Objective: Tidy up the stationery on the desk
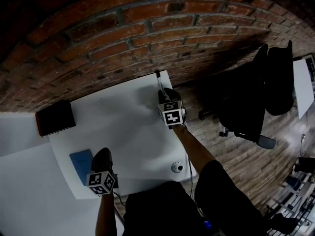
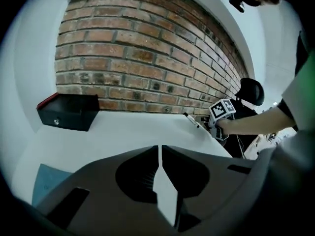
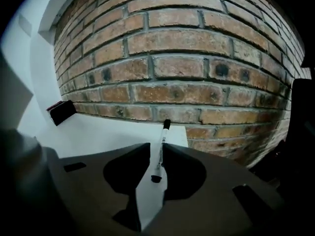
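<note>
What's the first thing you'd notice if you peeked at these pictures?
The slim white marker pen with a black cap, lying between the jaws of the right claw at the white desk's far right corner, below the big red brick wall. Next, the black box with a red edge at the far left corner, and the flat blue notebook beside the left claw.

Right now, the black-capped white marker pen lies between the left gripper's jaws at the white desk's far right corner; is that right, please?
Not the left gripper, which is empty: the right gripper view shows the black-capped white marker pen between the jaws of the right gripper, at the white desk's far right corner.
</note>
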Demonstrator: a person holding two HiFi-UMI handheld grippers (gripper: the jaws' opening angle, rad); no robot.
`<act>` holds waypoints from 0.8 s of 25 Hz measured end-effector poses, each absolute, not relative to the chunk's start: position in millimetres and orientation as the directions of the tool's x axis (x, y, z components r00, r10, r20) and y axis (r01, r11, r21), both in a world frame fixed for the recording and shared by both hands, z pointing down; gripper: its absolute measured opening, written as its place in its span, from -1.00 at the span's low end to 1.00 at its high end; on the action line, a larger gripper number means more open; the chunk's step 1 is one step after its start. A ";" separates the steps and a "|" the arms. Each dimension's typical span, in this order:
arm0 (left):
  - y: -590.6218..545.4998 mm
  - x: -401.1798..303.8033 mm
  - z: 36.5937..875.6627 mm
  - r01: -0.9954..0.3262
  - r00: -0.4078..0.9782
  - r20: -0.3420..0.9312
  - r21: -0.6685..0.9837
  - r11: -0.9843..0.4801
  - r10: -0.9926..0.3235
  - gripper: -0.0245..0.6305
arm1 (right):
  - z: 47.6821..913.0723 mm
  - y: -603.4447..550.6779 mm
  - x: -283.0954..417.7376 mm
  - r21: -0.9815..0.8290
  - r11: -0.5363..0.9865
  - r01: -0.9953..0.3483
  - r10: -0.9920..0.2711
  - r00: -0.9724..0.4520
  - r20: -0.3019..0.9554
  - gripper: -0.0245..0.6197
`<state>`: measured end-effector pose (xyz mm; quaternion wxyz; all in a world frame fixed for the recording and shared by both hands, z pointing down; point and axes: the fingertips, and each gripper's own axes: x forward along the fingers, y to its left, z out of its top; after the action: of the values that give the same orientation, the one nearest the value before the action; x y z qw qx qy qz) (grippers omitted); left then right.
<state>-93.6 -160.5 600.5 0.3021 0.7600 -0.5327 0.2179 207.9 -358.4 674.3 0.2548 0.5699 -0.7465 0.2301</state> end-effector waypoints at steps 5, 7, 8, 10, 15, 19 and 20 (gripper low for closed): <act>-154.6 -95.7 604.5 -0.946 0.325 0.657 0.235 -0.225 -0.680 -0.82 | 692.0 -357.0 209.1 -0.068 0.233 -0.970 -0.710 -0.217 0.670 -0.69; -151.3 -94.3 606.4 -0.946 0.325 0.660 0.239 -0.220 -0.677 -0.82 | 697.5 -355.8 211.7 -0.070 0.220 -0.973 -0.707 -0.208 0.676 -0.69; -149.8 -93.9 607.0 -0.946 0.325 0.661 0.241 -0.218 -0.676 -0.82 | 699.4 -355.3 213.1 -0.070 0.212 -0.975 -0.707 -0.202 0.678 -0.69; -147.8 -93.4 607.5 -0.945 0.325 0.662 0.245 -0.214 -0.676 -0.82 | 699.4 -355.2 214.7 -0.067 0.202 -0.977 -0.704 -0.193 0.684 -0.69; -141.4 -92.1 607.7 -0.947 0.321 0.662 0.247 -0.207 -0.677 -0.82 | 705.6 -353.9 217.2 -0.066 0.196 -0.978 -0.683 -0.184 0.707 -0.69; -137.2 -93.5 608.4 -0.948 0.315 0.666 0.249 -0.197 -0.677 -0.82 | 706.9 -353.7 218.6 -0.068 0.185 -0.980 -0.681 -0.178 0.711 -0.69; -136.0 -94.3 608.6 -0.949 0.313 0.667 0.248 -0.194 -0.676 -0.82 | 706.7 -353.9 218.9 -0.069 0.181 -0.981 -0.681 -0.175 0.711 -0.69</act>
<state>-94.3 -136.0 608.6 0.3224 0.7433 -0.5467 0.2114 218.9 -353.9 706.7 0.2766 0.5795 -0.7170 0.2714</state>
